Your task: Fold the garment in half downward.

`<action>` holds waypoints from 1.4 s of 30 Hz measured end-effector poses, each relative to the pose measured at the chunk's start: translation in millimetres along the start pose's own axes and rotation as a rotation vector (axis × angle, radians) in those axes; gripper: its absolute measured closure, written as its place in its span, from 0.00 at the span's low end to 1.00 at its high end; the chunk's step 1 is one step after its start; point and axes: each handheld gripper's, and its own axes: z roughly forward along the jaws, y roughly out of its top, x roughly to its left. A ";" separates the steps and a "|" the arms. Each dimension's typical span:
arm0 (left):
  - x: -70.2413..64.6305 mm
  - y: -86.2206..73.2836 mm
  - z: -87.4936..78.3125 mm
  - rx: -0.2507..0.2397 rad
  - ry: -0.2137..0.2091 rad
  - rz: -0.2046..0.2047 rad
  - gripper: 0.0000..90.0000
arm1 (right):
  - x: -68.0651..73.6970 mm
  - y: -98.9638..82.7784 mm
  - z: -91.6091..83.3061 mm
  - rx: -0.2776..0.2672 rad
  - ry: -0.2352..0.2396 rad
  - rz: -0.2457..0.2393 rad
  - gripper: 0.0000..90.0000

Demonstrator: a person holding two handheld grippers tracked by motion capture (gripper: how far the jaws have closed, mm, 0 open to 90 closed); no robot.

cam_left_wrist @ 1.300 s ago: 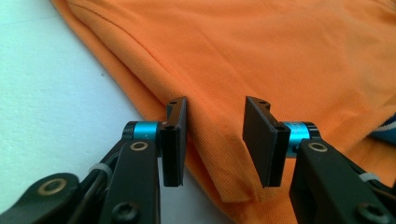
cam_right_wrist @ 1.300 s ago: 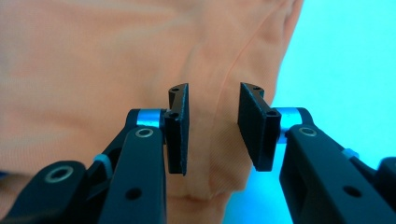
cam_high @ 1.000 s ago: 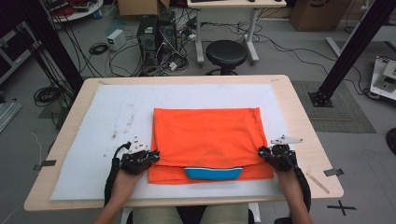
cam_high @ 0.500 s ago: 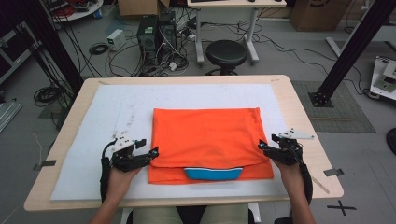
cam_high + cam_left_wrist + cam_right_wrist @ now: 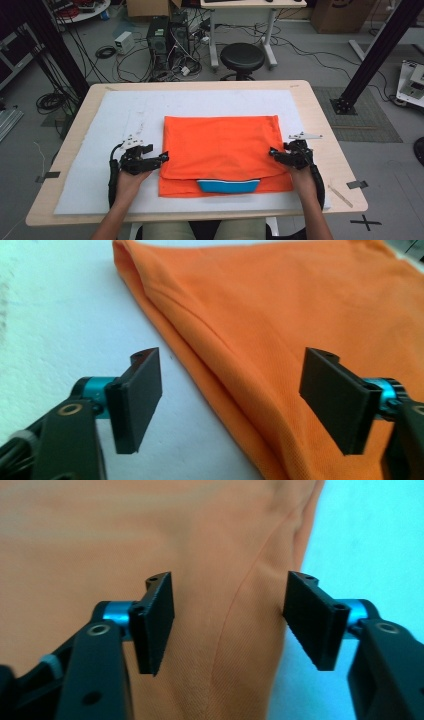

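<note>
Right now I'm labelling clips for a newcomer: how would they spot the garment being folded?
Find the wooden table with a white mat on top. In the mat's middle lies the folded orange shirt, between two black grippers. It alone is bright orange, with a blue collar at its near edge.

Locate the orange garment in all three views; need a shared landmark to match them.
High view: orange garment at table centre, between both grippers.
Left gripper view: upper right, its folded edge running diagonally between the jaws.
Right gripper view: left and centre, under the jaws.
Shared landmark: white mat beside its edges.
</note>
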 end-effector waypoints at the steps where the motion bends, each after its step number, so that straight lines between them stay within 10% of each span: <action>1: -1.5 -0.6 1.3 0.015 -0.002 -0.001 0.31 | -0.2 -1.6 2.7 0.013 0.001 0.003 0.47; 5: -11.7 -5.2 9.4 0.112 0.041 0.045 0.50 | -2.8 -3.3 0.6 0.008 -0.009 0.023 0.60; 17: -18.8 -6.7 9.1 0.105 0.072 0.062 0.91 | -5.2 -11.7 -2.4 0.013 -0.063 0.042 0.56; 20: -18.7 -6.7 9.1 0.105 0.071 0.062 0.93 | -5.2 -12.2 -3.1 0.009 -0.020 0.049 0.86; 32: -20.7 -2.2 15.9 0.093 0.068 0.064 0.94 | 1.2 -10.1 -9.1 0.007 -0.134 -0.033 0.93; 35: -20.2 -3.7 12.3 0.087 0.069 0.060 0.91 | 1.0 -12.0 -7.8 -0.005 -0.115 -0.024 0.87; 42: -8.8 -7.0 -12.1 -0.016 0.020 0.089 0.42 | 5.5 -4.3 -21.4 -0.153 -0.124 -0.084 0.32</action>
